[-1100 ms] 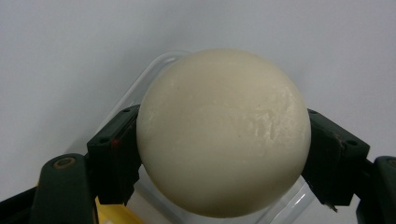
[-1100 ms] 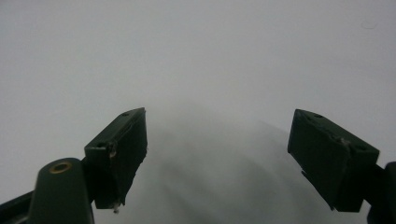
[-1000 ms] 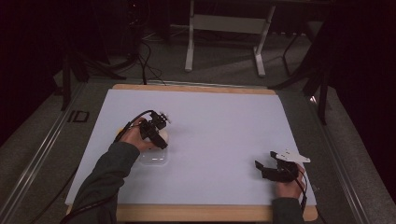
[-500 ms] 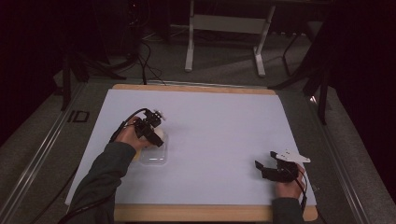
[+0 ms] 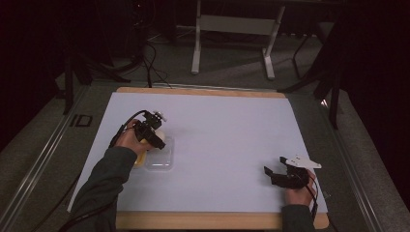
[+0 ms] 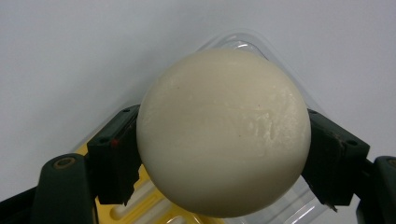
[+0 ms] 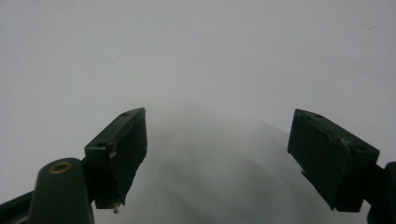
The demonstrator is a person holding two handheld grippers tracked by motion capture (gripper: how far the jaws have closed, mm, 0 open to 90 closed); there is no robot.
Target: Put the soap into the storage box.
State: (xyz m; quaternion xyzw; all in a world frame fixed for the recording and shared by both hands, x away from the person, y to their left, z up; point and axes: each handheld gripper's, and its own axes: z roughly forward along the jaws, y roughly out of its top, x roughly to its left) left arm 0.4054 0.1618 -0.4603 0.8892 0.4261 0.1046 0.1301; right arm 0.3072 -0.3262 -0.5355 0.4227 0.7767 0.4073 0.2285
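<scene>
A cream ball goes into, or comes out of, its clear tray at the near left of the table.

Nearest the person, the right gripper (image 5: 276,175) rests idle on the white table (image 5: 232,125), its jaws spread wide on nothing, well apart from the work and seemingly parked to leave the other hand room. Farther in, the left gripper (image 5: 153,137) clamps the cream ball (image 6: 223,133) across its widest part, one jaw on each side, a hold that likely keeps the smooth round thing from slipping. The ball hangs just above the clear plastic tray (image 5: 162,159), whose yellow insert (image 6: 140,207) shows beneath. Beyond the table's far edge, a metal stand (image 5: 232,24) waits in the dark.
</scene>
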